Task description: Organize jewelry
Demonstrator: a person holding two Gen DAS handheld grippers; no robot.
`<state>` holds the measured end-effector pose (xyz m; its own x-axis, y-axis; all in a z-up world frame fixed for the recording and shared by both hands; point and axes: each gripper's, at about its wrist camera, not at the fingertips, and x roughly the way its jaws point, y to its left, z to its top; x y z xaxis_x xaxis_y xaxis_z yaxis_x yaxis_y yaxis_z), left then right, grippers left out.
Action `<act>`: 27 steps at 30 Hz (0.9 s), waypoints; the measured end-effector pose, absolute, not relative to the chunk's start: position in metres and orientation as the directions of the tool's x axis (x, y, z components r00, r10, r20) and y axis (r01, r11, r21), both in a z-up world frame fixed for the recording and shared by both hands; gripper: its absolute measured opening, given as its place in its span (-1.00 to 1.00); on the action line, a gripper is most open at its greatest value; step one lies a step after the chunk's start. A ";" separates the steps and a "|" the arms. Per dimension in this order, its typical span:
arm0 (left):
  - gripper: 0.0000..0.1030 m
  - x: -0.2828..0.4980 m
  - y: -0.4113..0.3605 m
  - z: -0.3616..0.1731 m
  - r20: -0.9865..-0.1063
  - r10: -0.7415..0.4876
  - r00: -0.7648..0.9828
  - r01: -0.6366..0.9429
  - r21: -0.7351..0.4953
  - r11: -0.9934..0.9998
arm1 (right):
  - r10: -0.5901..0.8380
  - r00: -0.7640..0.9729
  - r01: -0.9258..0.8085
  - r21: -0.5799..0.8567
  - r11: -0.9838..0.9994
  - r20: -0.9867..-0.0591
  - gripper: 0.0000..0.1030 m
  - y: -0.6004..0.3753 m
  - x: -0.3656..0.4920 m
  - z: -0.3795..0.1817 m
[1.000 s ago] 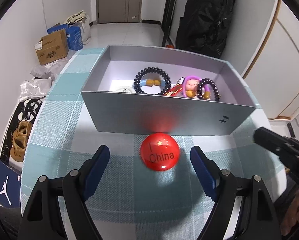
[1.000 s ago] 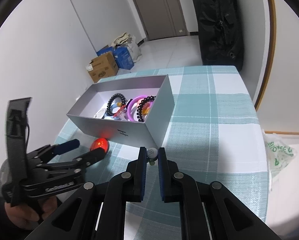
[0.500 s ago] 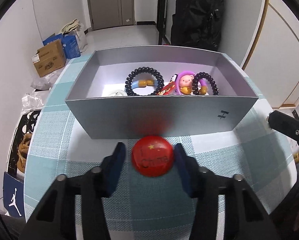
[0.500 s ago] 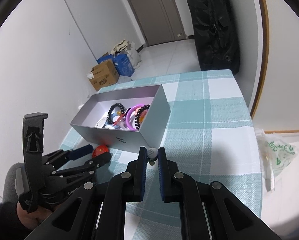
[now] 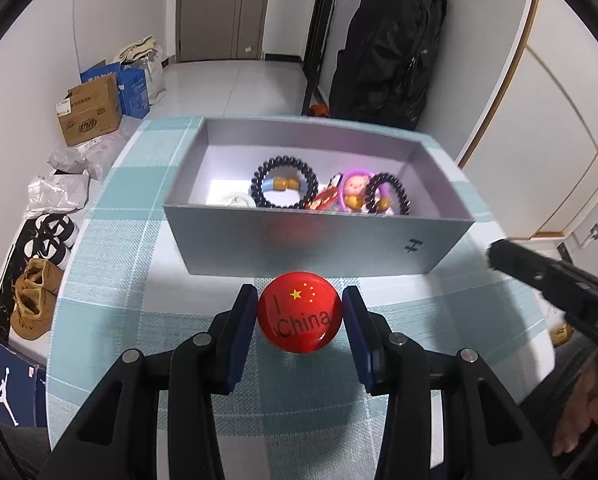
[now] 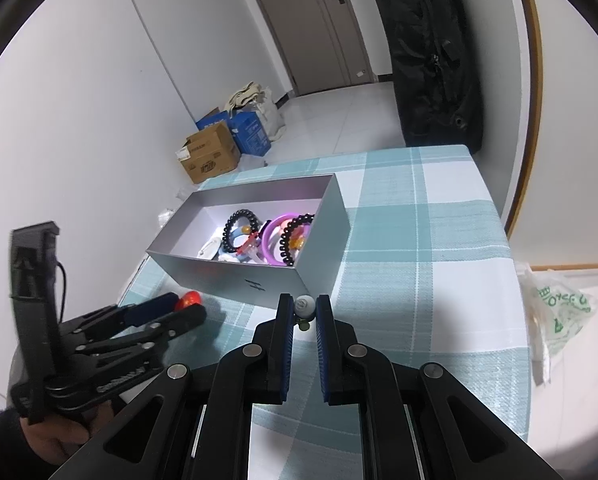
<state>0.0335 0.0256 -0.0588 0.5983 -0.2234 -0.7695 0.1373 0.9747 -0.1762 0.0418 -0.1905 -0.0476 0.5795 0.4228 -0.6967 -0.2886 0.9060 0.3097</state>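
A round red badge with a flag and "I China" printed on it sits between the blue pads of my left gripper, which is shut on it just in front of the grey box. The box holds a black bead bracelet, a purple ring with a pig charm and a second black bead bracelet. My right gripper is shut on a small white bead piece near the box's near corner. The right wrist view also shows the left gripper with the badge.
A teal and white checked cloth covers the table. Past its left edge lie shoes and cardboard boxes on the floor. A black bag hangs behind the table. A plastic bag lies off the right edge.
My left gripper's jaws have come together from wide open onto the red badge. The right gripper has stayed shut on the white bead piece, in place.
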 end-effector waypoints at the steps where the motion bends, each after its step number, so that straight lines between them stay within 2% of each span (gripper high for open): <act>1: -0.26 0.032 0.027 -0.056 -0.763 -0.230 0.605 0.138 -0.184 0.973 | 0.423 0.579 -0.291 0.308 0.906 -0.697 -0.81 -0.189 0.042 -0.048; 14: -0.27 0.028 0.040 -0.027 -0.673 -0.288 0.681 0.147 -0.259 0.955 | 0.450 0.582 -0.323 0.314 0.892 -0.678 -0.81 -0.176 0.049 -0.042; 27: -0.27 0.047 0.053 -0.021 -0.627 -0.356 0.693 0.145 -0.362 0.921 | 0.509 0.580 -0.387 0.334 0.859 -0.636 -0.81 -0.160 0.066 -0.027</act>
<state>0.0469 0.0528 -0.0206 0.6926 -0.3563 -0.6272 0.1455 0.9206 -0.3623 0.0657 -0.1605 -0.0272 0.5805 0.5087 -0.6359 -0.3871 0.8594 0.3341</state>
